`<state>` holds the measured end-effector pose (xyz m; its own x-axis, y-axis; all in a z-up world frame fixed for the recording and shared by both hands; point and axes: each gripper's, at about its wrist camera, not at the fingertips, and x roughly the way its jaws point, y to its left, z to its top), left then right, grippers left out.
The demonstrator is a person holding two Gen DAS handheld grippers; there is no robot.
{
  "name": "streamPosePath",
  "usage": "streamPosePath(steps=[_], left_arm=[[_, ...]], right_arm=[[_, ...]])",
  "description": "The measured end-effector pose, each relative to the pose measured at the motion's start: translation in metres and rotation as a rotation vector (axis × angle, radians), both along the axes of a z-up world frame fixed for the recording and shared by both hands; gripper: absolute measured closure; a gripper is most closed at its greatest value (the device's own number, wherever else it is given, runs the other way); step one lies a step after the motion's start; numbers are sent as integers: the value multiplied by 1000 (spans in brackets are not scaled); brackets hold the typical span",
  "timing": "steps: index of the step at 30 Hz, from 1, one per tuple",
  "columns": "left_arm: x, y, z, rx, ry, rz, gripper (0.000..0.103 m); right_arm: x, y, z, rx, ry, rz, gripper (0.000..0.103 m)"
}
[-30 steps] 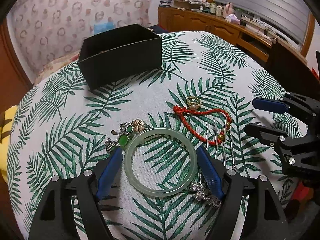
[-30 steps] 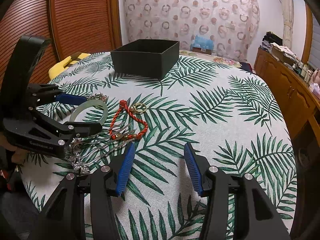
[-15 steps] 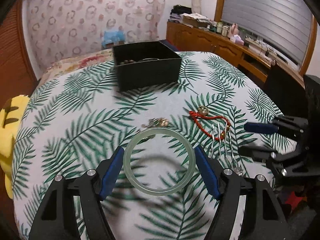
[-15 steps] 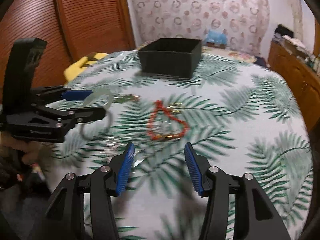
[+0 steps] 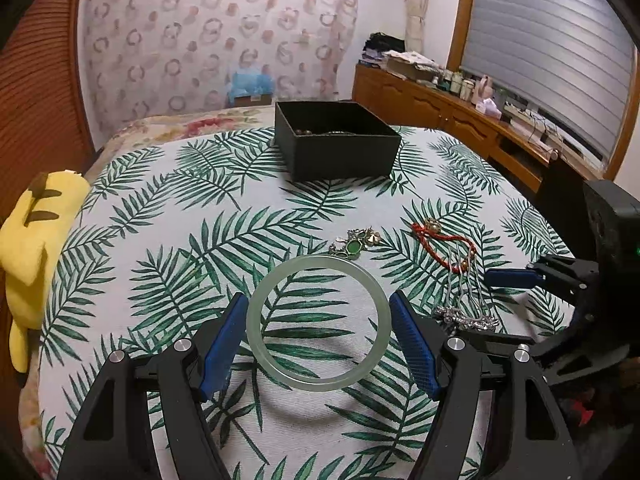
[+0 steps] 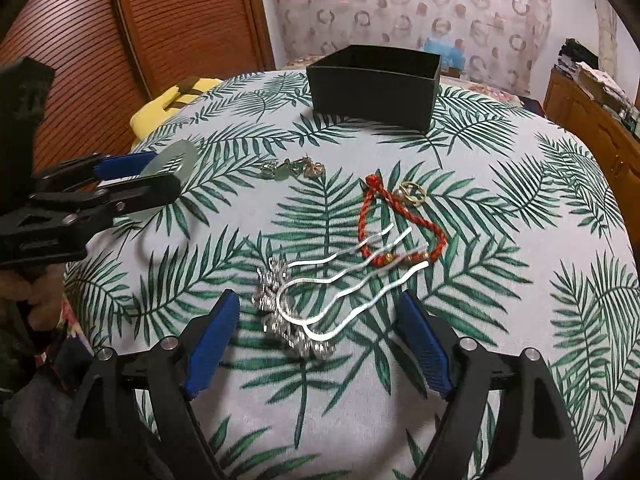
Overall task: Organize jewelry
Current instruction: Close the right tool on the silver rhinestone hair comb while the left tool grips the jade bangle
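The left gripper (image 5: pixel 316 334), at the bottom centre of its own view, grips a pale green jade bangle (image 5: pixel 317 323) across its width, one blue pad pressed to each side of the ring, which is lifted clear of the cloth and casts a shadow beneath it. In the right wrist view the same left gripper (image 6: pixel 140 178) comes in from the left edge with the bangle (image 6: pixel 176 160) seen nearly edge-on. The right gripper (image 6: pixel 318 334) holds nothing; its jaws have just been opening and stand wide at the bottom of the frame, either side of a silver hairpin (image 6: pixel 320 300) with wavy prongs and a sparkling head, not touching it. The prongs reach across a red braided cord bracelet (image 6: pixel 400 220) at centre frame, with a gold ring (image 6: pixel 414 194) just beside the cord's upper edge. A green-stoned brooch (image 6: pixel 292 170) lies to the upper left of the cord, apart from it. All rest on a round table covered in a palm-leaf cloth (image 6: pixel 520 200). At the far side, upper centre of frame, stands an open black box (image 5: pixel 336 140) with a few small pieces visible inside. A yellow plush toy (image 5: pixel 36 248) slumps at the table's left edge.
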<state>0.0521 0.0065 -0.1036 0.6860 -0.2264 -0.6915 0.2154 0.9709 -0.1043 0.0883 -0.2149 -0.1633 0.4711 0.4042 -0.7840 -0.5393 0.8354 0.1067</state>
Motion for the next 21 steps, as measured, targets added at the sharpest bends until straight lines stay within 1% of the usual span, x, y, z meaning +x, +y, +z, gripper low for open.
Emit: streamPosePath(steps=[4,9,11,13,15,18,21], left_arm=[[0,2,2,-5,-7,1,34],[1,3,3,-1,-11,11,34],[-1,5,4,0,-14,16,34],[-1,7,6,1,-17,20,34],[-1,7,7,2,-20,22,34],[-1,8,7,3,-19,25,34],[-1,8,7,0,-22,24,34]], right_arm=[[11,10,1,-4,6,21,20],[19,25,-1,-52,-23,53,21],[17,31,-2,-91,-44,64,22],[12,32,-2,-122,-71,79,24],[9,30,-2,-121,-61,81,25],[2,28,0,-131,-60,101,34],[-1,27,0,-134,-53,108,37]])
